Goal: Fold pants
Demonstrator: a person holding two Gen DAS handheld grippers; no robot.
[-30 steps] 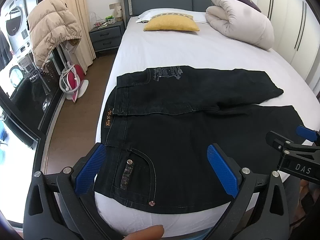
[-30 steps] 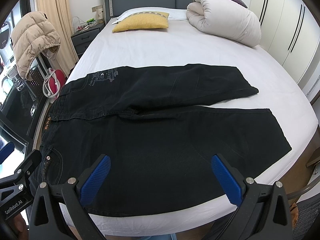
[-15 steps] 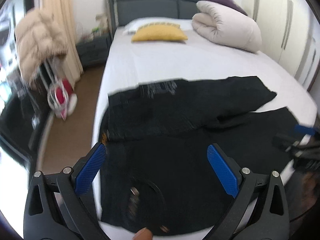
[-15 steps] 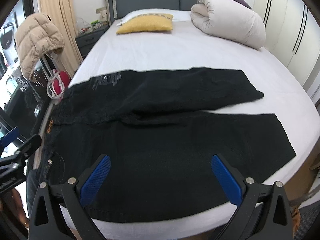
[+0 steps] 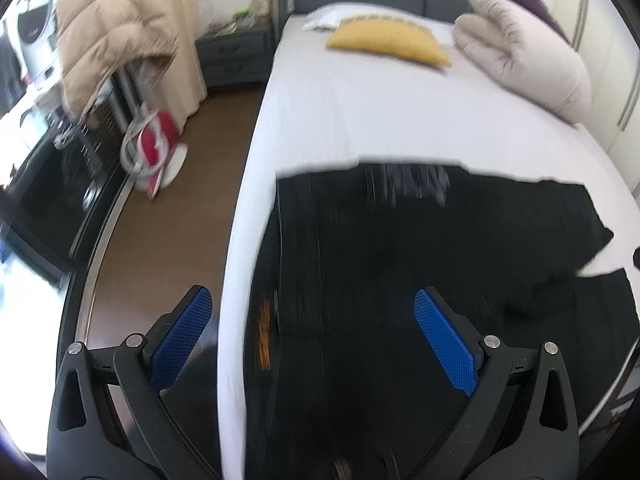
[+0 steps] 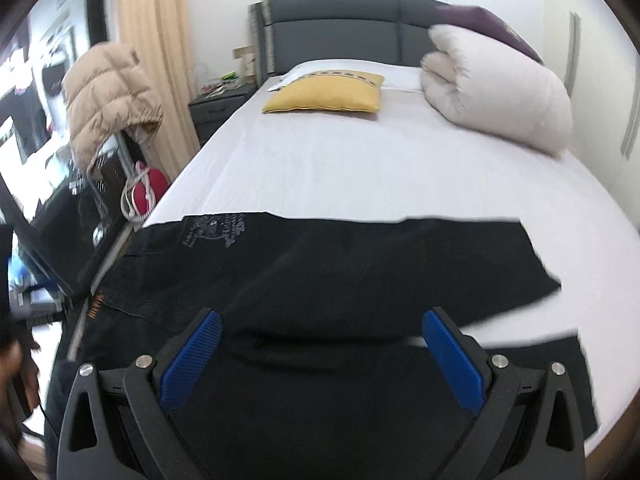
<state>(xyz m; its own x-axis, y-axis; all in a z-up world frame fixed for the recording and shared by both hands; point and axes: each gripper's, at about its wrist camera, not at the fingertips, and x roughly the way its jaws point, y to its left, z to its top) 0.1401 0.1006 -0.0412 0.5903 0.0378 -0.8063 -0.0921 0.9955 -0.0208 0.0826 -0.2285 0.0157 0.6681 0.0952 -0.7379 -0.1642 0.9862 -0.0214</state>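
Jaws of both grippers, left [image 5: 312, 338] and right [image 6: 322, 354], gape empty; pants [image 6: 340, 276] lie flat, unfolded, lower frame, on bed [image 6: 360, 168].

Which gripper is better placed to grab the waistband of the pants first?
Left. The left gripper hangs open over the waistband at the bed's edge; the right gripper sits over the legs.

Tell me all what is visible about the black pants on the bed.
The black pants look like denim and lie flat, unfolded, on the white sheet near the bed's foot. Waistband towards the bed's left edge, with an orange label and a pale print near the waist. The legs are spread apart, a strip of sheet between them. Neither open gripper holds them.
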